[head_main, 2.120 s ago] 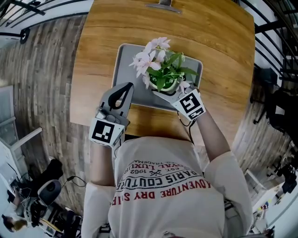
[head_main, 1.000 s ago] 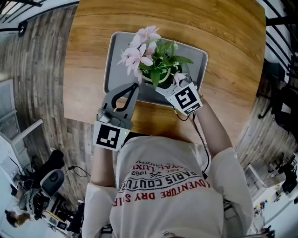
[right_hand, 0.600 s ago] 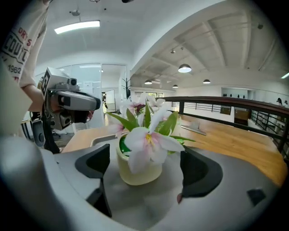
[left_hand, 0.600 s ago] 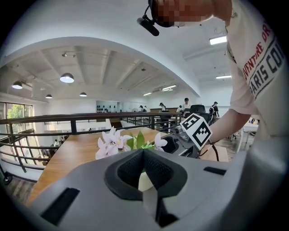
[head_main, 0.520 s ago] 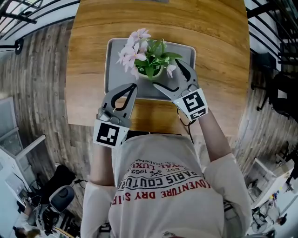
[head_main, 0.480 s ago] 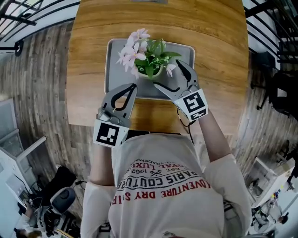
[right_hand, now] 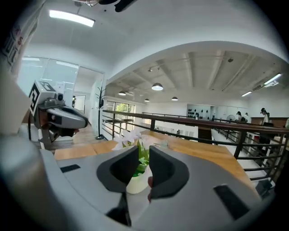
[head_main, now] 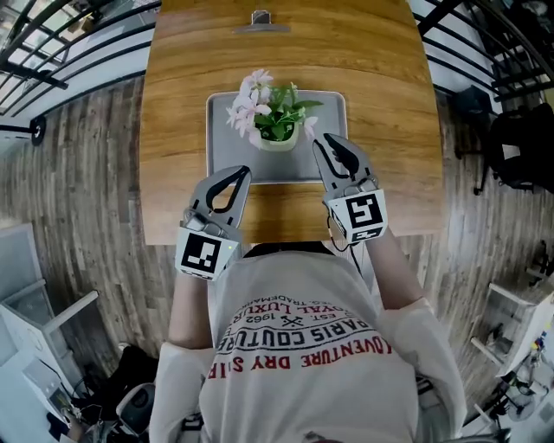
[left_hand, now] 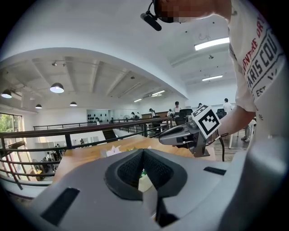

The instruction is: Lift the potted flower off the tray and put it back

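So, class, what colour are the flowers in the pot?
Pale pink flowers, clearest in the head view.

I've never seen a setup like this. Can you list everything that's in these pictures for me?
Table: one, light wood, centre of the head view.
Tray: one, grey, on the table.
Potted flower: one, pink blooms, green leaves, pale pot, on the tray near its middle.
Metal fitting: one, grey, table's far edge; I cannot tell what it is.
Floor: grey-brown planks, around the table.
Railings: several, black, beyond the table.
Shirt: one, white with print, on the person.
Left claw: one, grey, by the tray's near edge, shut, empty.
Right claw: one, grey, above the tray's right side, jaws just closing to a narrow gap, nothing between them.
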`<state>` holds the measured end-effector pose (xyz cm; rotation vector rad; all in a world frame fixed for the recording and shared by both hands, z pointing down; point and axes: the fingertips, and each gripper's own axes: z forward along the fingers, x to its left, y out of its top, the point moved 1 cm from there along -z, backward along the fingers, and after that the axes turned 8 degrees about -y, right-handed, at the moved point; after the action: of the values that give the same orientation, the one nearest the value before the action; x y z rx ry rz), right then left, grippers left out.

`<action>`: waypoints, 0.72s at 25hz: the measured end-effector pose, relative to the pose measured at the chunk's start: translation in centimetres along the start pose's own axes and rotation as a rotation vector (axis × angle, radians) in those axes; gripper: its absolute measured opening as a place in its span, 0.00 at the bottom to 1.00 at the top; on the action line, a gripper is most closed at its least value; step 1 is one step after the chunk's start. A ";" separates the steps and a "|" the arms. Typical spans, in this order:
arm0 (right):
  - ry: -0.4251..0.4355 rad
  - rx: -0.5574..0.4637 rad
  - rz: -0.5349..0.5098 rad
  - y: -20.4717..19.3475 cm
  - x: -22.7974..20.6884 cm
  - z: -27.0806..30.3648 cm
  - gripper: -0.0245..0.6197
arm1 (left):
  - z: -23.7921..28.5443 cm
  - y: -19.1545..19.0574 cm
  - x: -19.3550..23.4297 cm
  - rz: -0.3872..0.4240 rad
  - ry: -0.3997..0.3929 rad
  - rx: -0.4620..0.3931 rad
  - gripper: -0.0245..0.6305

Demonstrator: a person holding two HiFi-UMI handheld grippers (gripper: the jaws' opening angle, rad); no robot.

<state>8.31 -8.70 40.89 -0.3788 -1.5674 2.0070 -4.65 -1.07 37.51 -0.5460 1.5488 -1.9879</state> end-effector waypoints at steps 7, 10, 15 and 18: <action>-0.026 -0.086 0.013 4.2 0.8 -3.1 0.10 | -1.9 1.9 1.0 0.037 0.010 -0.015 0.06; -0.019 -0.118 0.040 5.8 1.0 -4.0 0.08 | -2.7 2.7 1.9 0.019 0.032 -0.030 0.06; -0.012 -0.160 0.039 7.5 1.7 -4.5 0.08 | -3.4 4.2 2.1 0.039 0.022 -0.078 0.06; -0.010 -0.173 0.032 8.1 1.9 -4.3 0.08 | -3.4 4.5 2.1 0.047 0.012 -0.088 0.06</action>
<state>7.08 -5.44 32.23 -0.4634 -1.7574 1.9055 -7.57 -0.75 32.21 -0.5290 1.6476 -1.8982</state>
